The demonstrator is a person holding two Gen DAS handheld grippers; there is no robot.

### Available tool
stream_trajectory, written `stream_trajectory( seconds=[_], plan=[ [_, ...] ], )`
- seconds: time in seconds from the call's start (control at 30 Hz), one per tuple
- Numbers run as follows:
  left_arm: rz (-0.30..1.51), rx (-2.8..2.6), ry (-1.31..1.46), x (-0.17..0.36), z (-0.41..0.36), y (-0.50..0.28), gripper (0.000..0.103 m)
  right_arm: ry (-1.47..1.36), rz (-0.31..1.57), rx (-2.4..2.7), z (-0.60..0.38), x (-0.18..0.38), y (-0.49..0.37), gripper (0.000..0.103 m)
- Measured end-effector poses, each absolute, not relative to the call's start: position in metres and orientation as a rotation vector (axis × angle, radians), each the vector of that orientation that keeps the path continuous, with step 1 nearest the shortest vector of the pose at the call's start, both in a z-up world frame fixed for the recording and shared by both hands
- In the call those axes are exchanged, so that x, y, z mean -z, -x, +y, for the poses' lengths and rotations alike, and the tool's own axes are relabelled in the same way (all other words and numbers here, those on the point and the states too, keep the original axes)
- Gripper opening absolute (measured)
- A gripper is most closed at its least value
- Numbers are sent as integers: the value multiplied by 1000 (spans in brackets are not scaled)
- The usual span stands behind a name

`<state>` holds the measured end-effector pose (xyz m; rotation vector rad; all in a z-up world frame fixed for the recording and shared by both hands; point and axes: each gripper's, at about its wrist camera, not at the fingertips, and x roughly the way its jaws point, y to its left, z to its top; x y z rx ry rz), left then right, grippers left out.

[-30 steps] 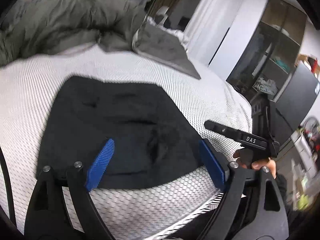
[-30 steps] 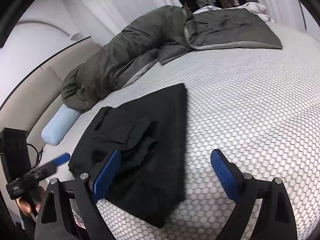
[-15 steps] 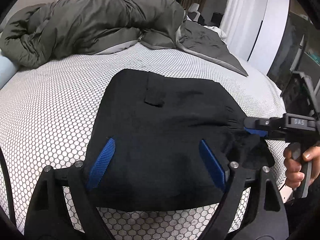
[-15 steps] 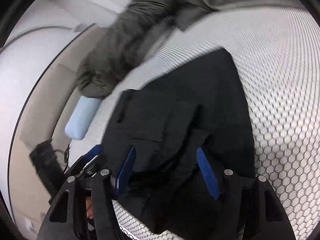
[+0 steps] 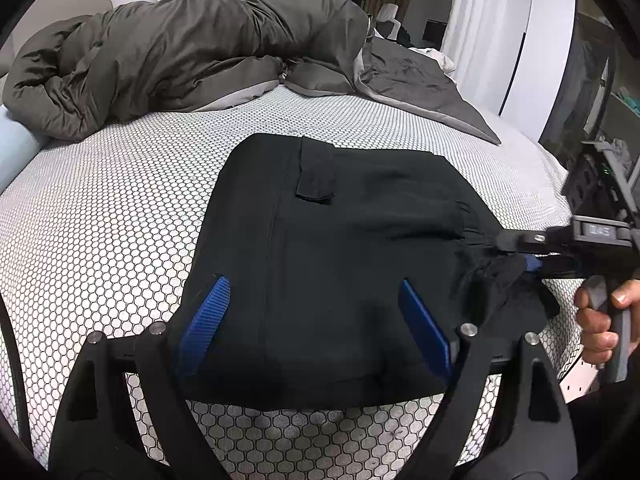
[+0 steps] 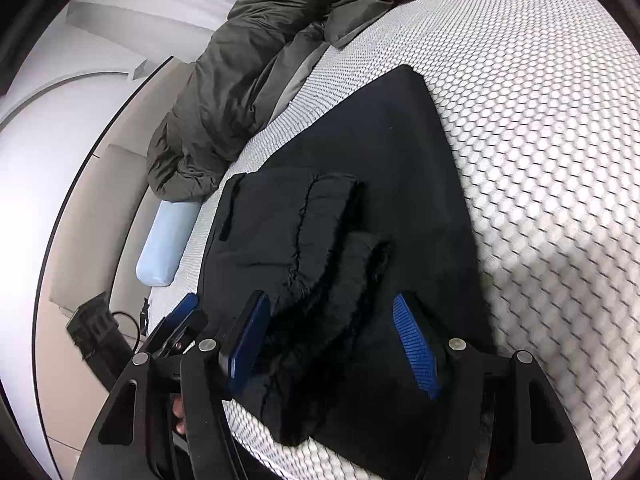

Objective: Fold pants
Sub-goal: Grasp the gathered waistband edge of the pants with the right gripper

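Observation:
Black pants (image 5: pixel 340 248) lie folded into a rough rectangle on the white honeycomb-patterned bed (image 5: pixel 120 216). My left gripper (image 5: pixel 316 324) is open, its blue pads hovering over the pants' near edge. My right gripper (image 6: pixel 332 340) is open, straddling the bunched waistband (image 6: pixel 340 272) at the near end of the pants. In the left wrist view the right gripper (image 5: pixel 520 256) reaches in from the right, its tips at the rumpled right end of the pants.
A grey-green duvet (image 5: pixel 180 48) is heaped across the back of the bed. A light blue pillow (image 6: pixel 168 236) lies at the bed's left edge. A white wardrobe (image 5: pixel 536 40) stands to the right. Bed edge runs close under both grippers.
Both grippers have moved in over the pants. The right gripper has swung from bare mattress onto the bunched waistband end and narrowed its opening somewhat.

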<state>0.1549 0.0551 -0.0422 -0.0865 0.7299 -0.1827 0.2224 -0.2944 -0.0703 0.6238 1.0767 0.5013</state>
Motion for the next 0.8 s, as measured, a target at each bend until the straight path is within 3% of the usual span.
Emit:
stream_trajectory(
  seconds=[0.07,0.1,0.13,0.2,0.27,0.43,0.47,0.6,0.63,0.7,0.73,0.8],
  plan=[
    [731,183,91,40,55,-155,85,-614,1069,-488,-286,73,-233,64],
    [730,182,95,40,56,-155,85,-597,1057,-464,-283,73,-237,53],
    [727,182,99,39,57,-154,85,-569,1047,-429,-280,72,-241,32],
    [716,183,115,36,59,-151,85,-536,1020,-396,-278,65,-248,11],
    [696,173,134,33,64,-148,85,-503,924,-428,-275,41,-251,5],
    [706,141,190,34,78,-151,85,-241,740,-335,-264,-4,-258,7],
    [721,133,196,37,81,-153,85,-187,757,-283,-262,2,-264,13],
    [742,108,192,41,82,-153,85,-301,972,-261,-281,44,-277,14],
    [741,109,193,40,82,-153,85,-355,982,-300,-287,44,-272,17],
    [733,110,194,39,81,-151,85,-382,960,-352,-292,37,-258,37],
    [730,110,191,38,80,-151,85,-397,940,-392,-293,33,-249,54],
    [724,109,189,36,79,-151,85,-438,911,-473,-291,29,-236,56]
  ],
)
